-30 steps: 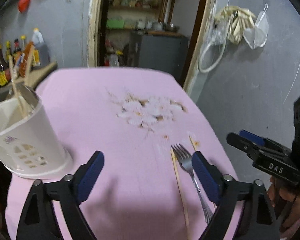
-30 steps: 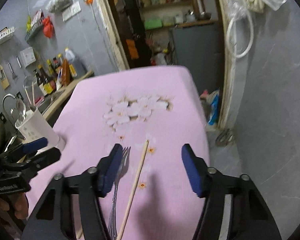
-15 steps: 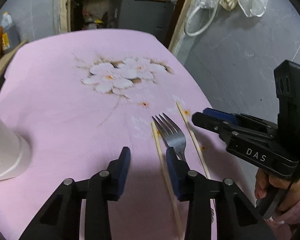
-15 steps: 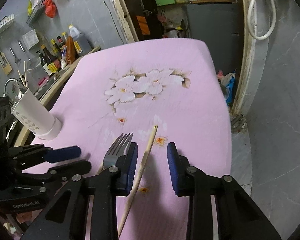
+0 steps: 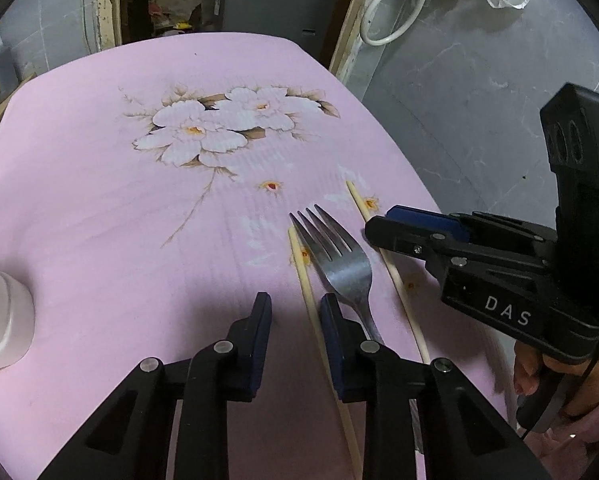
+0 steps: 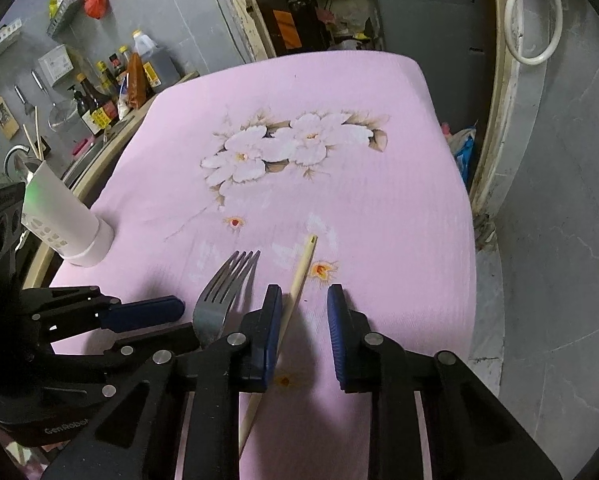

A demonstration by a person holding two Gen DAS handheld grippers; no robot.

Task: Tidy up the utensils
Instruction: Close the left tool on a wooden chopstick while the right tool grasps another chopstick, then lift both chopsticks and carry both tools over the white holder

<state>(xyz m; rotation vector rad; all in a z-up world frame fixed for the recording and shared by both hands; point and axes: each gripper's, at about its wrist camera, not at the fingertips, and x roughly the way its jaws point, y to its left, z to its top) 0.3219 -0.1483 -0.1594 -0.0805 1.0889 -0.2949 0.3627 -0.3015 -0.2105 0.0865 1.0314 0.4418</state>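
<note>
The left gripper (image 5: 293,312) hangs low over the pink cloth-covered table with a white flower print (image 5: 99,208), its blue-padded fingers part-spread with a bare gap between them, clasping nothing; the near pale wooden chopstick (image 5: 305,280) runs under that gap beside the right-hand pad. The right gripper (image 6: 301,308) sits just right of the silver metal fork (image 5: 339,260), its fingers likewise apart and empty, straddling the far pale wooden chopstick (image 6: 299,280), which lies closer to its left pad.

Taking the fork as the landmark: it lies flat, tines pointing away towards the flower print, with one chopstick on each side, all near the table's right front part; the table's right edge falls off to grey floor beyond the far chopstick; the white slotted plastic utensil holder (image 6: 63,224) stands well to the fork's left by the left edge, holding chopsticks and what looks like a spoon. Between fork and holder the cloth is open; ahead of the tines it runs on to the far edge.

Compared with half a second ago, both grippers have come lower and nearer the fork, and their finger gaps are much the same; a second ago both were spread far wider.
</note>
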